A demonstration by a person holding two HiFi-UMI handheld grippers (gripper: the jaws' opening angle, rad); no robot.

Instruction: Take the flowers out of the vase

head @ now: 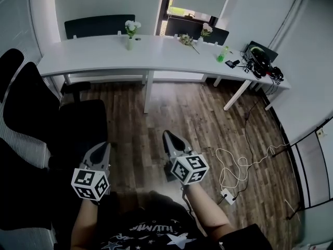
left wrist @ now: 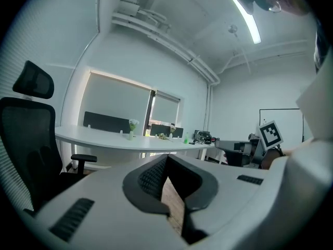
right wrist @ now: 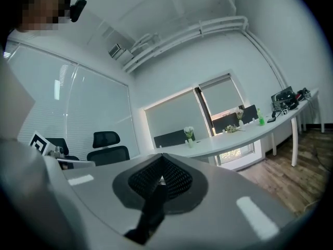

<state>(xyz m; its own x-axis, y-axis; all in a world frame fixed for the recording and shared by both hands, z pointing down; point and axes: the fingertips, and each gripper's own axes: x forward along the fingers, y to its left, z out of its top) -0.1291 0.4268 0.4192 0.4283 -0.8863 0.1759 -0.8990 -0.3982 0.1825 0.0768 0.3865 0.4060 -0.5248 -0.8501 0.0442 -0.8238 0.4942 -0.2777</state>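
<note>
A small vase [head: 129, 43] with white flowers [head: 131, 26] stands on the long white table [head: 93, 56] at the far side of the room. A second small vase of flowers [head: 206, 31] stands further right, and loose flowers [head: 187, 39] lie on the table between them. My left gripper [head: 103, 149] and right gripper [head: 167, 135] are held low over the floor, far from the table, both shut and empty. The flowers in the vase show small and distant in the left gripper view [left wrist: 133, 125] and the right gripper view [right wrist: 189, 133].
Black office chairs [head: 31, 113] stand at the left, close to my left gripper. A green bottle [head: 223, 53] and dark electronics [head: 260, 60] sit on the table's right end. A white cable and power strip [head: 228, 196] lie on the wooden floor at the right.
</note>
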